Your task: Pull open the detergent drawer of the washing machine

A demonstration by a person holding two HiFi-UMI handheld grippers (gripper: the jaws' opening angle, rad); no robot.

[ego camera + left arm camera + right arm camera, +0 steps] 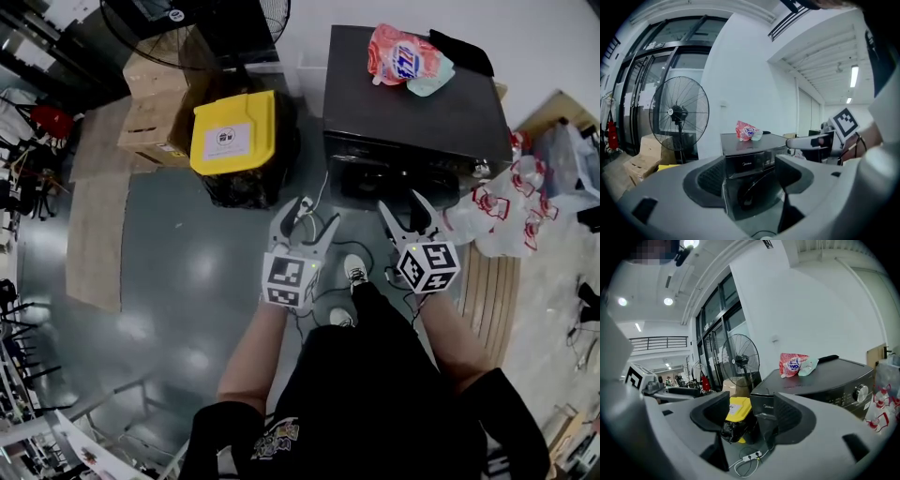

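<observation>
Both grippers hang side by side in front of the person's legs in the head view, the left gripper [307,221] and the right gripper [403,210] each with its jaws spread wide and nothing in them. They point at the dark washing machine [412,103], near its front but clear of it. A red detergent pouch [401,54] lies on the machine's top near the back. A bin with a yellow lid [234,131] stands just left of the machine, with cardboard boxes [155,98] beyond it. White plastic bags [502,211] lie on the floor to its right.

From the left gripper view, the jaws stand well apart and empty. The machine's front shows in the gap between them. The detergent drawer [743,162] is the panel at the front's upper left corner, and it looks flush with the front, untouched. A pedestal fan [678,113] stands to the left.

From the right gripper view, the jaws are likewise wide apart and hold nothing. Through the gap show the yellow-lidded bin, the machine's left front corner with the drawer panel, and a white power strip [751,456] on the floor. The control knob [859,392] sits at the far right of the front.
</observation>
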